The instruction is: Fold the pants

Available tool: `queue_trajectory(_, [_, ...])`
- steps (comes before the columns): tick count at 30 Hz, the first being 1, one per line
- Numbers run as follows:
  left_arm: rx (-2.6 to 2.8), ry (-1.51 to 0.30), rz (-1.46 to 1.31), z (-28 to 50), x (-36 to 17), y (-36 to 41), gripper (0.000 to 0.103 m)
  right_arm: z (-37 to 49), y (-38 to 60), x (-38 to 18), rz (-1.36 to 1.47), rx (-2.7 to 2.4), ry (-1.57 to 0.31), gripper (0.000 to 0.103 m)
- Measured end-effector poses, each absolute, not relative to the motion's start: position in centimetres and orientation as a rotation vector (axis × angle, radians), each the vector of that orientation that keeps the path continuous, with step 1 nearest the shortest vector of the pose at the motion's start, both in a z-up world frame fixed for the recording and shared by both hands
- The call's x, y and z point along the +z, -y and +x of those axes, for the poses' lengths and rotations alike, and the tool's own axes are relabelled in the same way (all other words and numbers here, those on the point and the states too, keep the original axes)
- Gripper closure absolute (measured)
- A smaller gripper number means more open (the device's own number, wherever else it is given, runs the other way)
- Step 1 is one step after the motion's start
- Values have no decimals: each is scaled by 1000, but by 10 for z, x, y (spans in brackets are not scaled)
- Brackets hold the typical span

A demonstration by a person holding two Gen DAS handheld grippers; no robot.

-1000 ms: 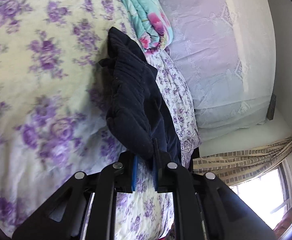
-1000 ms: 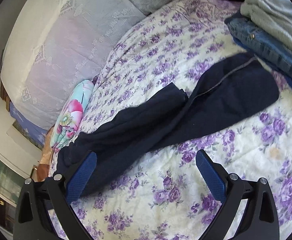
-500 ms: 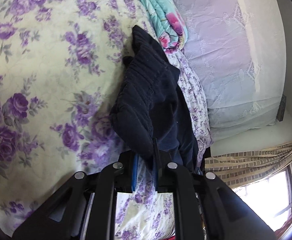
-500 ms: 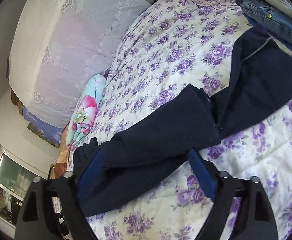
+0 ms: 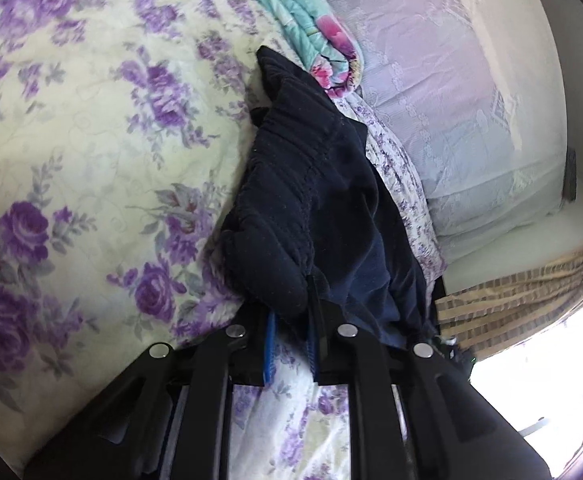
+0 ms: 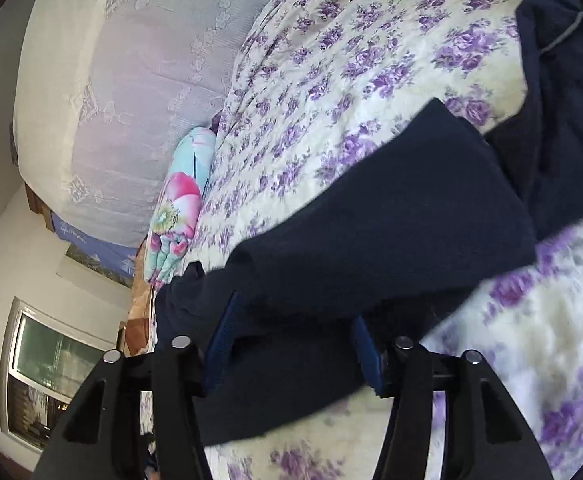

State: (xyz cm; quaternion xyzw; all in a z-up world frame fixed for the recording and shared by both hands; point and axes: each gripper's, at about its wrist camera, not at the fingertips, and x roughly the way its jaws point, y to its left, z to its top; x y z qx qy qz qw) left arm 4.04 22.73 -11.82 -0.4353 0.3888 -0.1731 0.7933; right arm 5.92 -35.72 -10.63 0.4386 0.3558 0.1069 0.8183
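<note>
Right tongs [image 6: 295,344] are closing in from wide to straddle the pants [image 6: 371,240] leg, not yet pinching. Left tongs [image 5: 291,340] are staying clamped on the waistband, lifting it off the bed [image 5: 71,160]. I'm judging a fold is starting.

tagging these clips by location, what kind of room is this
Most likely a bedroom in a home. The dark pants lie on a bed with a purple-flowered bedspread, a lace-covered headboard or pillow bank runs along its edge, and a curtained window sits in the corner.
</note>
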Motion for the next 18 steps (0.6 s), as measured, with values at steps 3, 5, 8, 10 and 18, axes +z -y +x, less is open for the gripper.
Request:
queue_trajectory(3, [-373,-818,-886,40,-116,-224,90,72,360,-100,894,179,-724,79])
queue_trajectory(5, [-373,-812,-866,40,-116,-223,89,86,358,-76,807,182,-689,87])
queue_trajectory(8, [-364,-804,-825,41,-114,-221,89,126,360,-25,694,199,-628,89])
queue_trajectory(10, [-361,-803,-818,41,-114,-220,89,164,366,7,640,181,-581,89])
queue_trajectory(18, [-352,-821,-829,43,-114,-221,89,308,413,-3,518,-140,-732,63])
